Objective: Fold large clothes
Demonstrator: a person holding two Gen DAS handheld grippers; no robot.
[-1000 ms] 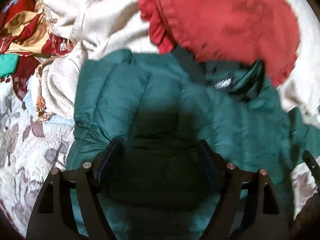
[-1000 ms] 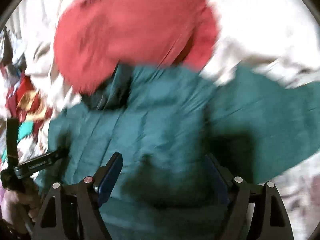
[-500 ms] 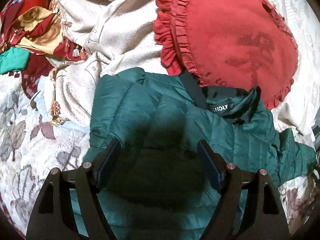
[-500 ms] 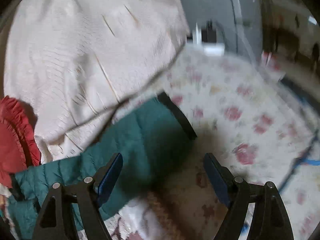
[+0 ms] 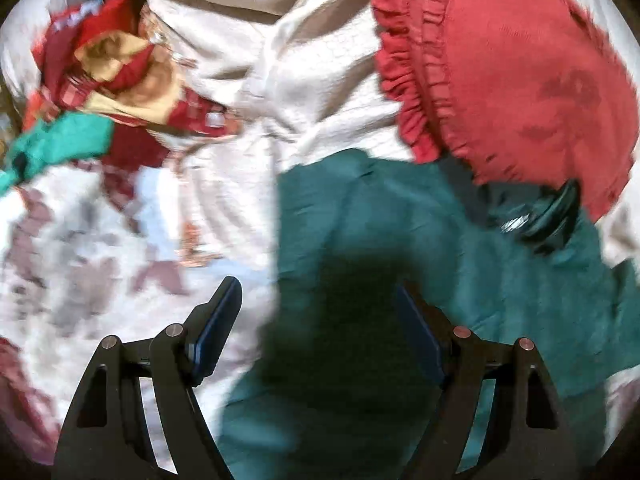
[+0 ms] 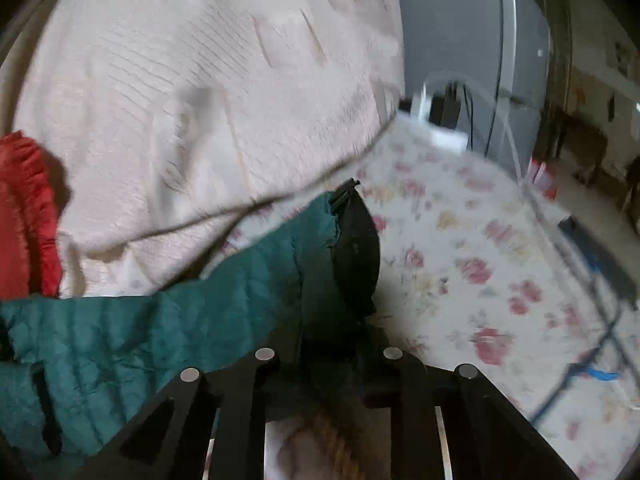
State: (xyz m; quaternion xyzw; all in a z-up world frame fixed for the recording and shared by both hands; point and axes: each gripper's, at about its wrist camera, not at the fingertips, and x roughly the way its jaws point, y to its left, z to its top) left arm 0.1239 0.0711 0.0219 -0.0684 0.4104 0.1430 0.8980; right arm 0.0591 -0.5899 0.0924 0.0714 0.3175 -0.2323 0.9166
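Observation:
A dark green quilted jacket [image 5: 420,248] lies spread on a floral bedspread [image 5: 72,248], its black collar with a label [image 5: 536,220] tucked under a red ruffled cushion [image 5: 520,80]. My left gripper [image 5: 318,320] hovers open over the jacket's left edge, nothing between its fingers. In the right wrist view the jacket's sleeve [image 6: 200,312] runs in from the left, ending in a black-lined cuff [image 6: 356,256]. My right gripper [image 6: 328,344] is shut on that sleeve end, the fabric bunched between its jaws.
A cream blanket [image 5: 288,80] and a red, gold and teal cloth [image 5: 112,80] lie beyond the jacket. A large cream knitted cover [image 6: 200,100] is heaped behind the sleeve. A grey cabinet [image 6: 472,48] and cables [image 6: 592,360] stand past the bed's far edge.
My right gripper swung from over the jacket's body to the sleeve end and shut on it. The left view slid left, so its left finger now hangs over the bedspread.

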